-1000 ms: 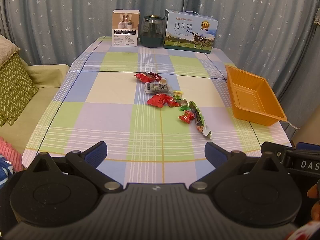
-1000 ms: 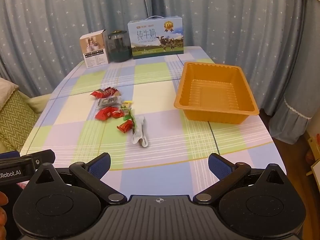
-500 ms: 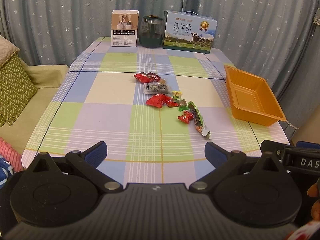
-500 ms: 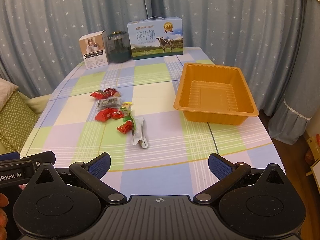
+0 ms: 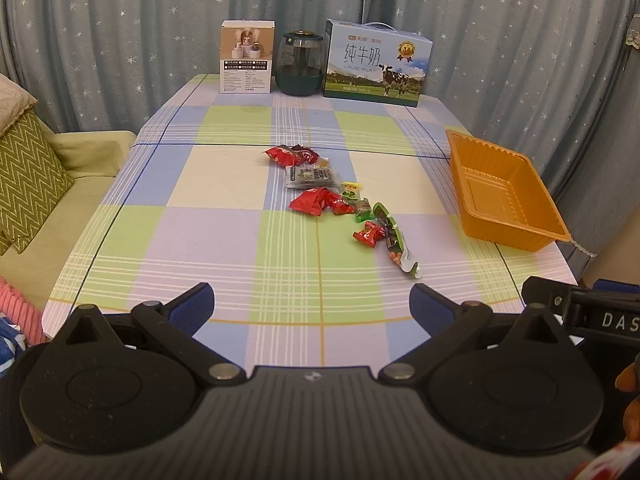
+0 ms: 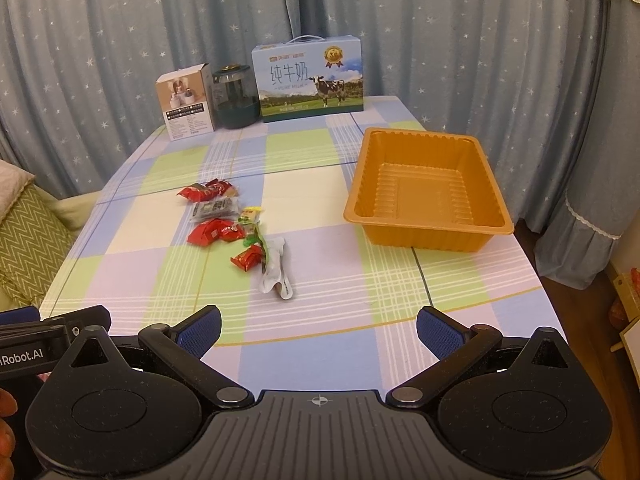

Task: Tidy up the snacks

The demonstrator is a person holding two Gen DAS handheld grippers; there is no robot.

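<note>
With both the left claw (image 5: 312, 304) and right claw (image 6: 319, 328) spread wide and unladen, the snacks (image 6: 236, 228) at eleven o'clock, left of the bare orange tray (image 6: 428, 232) on the worktop (image 6: 340, 300), are judged awaiting a first reach.

Room: table (image 5: 208, 236) under a checked cloth of lilac, green and blue, backed by grey-blue star-print curtains (image 5: 120, 32), a pale green sofa (image 5: 60, 216) with a zigzag cushion (image 5: 24, 176) left of it, brown floor (image 6: 576, 320) right of it.
</note>
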